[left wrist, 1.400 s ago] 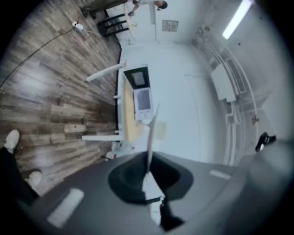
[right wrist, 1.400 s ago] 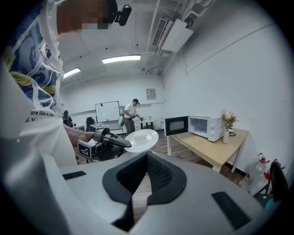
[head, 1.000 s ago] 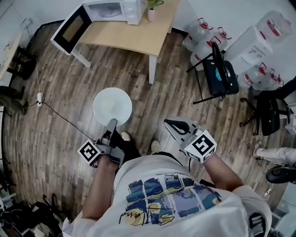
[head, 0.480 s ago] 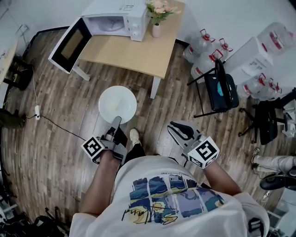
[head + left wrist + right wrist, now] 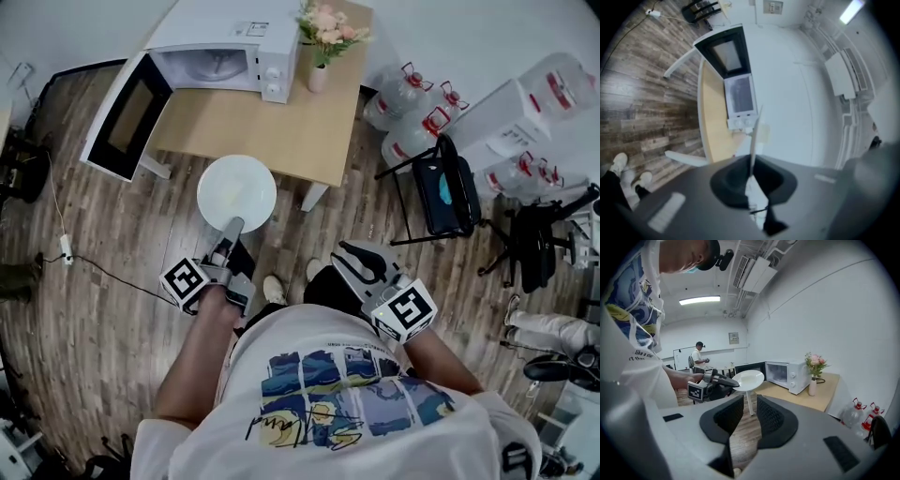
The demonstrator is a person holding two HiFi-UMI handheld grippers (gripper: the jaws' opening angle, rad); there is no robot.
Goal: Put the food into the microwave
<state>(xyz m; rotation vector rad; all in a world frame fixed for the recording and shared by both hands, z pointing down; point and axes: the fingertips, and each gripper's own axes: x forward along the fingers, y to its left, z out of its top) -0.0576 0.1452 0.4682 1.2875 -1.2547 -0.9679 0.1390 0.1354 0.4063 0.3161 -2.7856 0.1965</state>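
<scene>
The plate (image 5: 237,190) is white and round, held level in the air at the near edge of the table (image 5: 286,127), in front of the microwave (image 5: 225,56) and not yet in it. A faint yellowish patch lies near the plate's middle; this is probably the food, but it is too pale to make out clearly.

The left gripper (image 5: 230,232) is clamped on the plate's near rim. In the left gripper view the plate shows edge-on as a thin white line (image 5: 753,140) pinched between the closed jaws. The right gripper view shows the same grip from the side, with the plate (image 5: 749,378) sticking out past the left gripper (image 5: 723,380) toward the table.

The microwave stands at the far left of the table, and its door (image 5: 122,131) swings wide open to the left. Inside its lit cavity (image 5: 208,66) a glass turntable can be seen. Just right of the microwave stands a small vase (image 5: 318,77) holding pink flowers (image 5: 330,23).

The right gripper (image 5: 354,258) is held low at the person's right, well apart from the plate. Its jaws stand a narrow gap apart with nothing between them, and only the wooden floor (image 5: 740,446) shows through.

Right of the table are large water bottles (image 5: 405,89) and a black folding chair (image 5: 445,178).
</scene>
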